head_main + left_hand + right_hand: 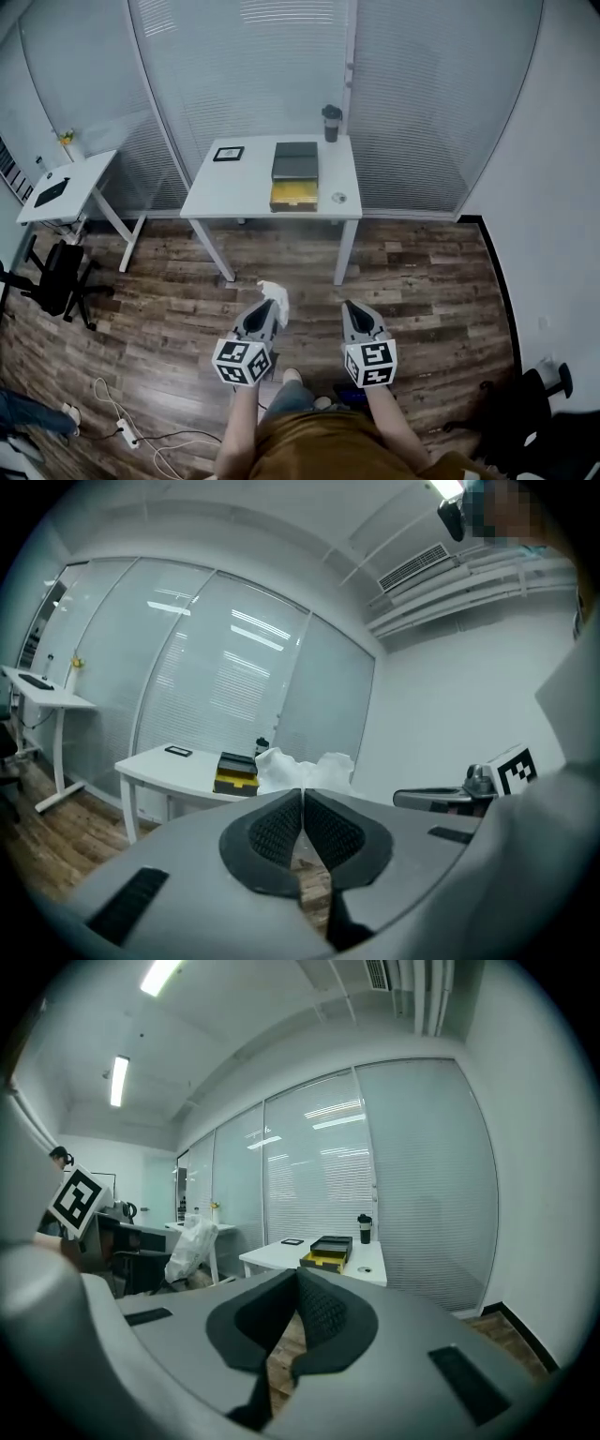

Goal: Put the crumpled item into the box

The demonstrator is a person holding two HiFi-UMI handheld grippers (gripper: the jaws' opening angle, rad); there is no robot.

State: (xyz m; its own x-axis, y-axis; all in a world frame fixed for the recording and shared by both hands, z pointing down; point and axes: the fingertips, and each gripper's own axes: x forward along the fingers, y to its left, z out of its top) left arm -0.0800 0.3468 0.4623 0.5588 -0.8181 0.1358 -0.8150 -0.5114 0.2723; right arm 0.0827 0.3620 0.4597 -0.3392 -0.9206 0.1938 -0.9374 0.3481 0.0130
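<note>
Found crumpled item (275,293) clamped between fingers of left gripper (271,307), held above wood floor (422,281), well apart from near edge of worktop (234,192). Noted right gripper (354,311) alongside, fingers pressed together on nothing. Located box (293,195), yellow inside, at worktop's near edge, right of middle, black lid (295,160) just behind. Logged dark cup (331,123) at far right corner.

Crumpled white item (274,295) far from box (294,178)
</note>
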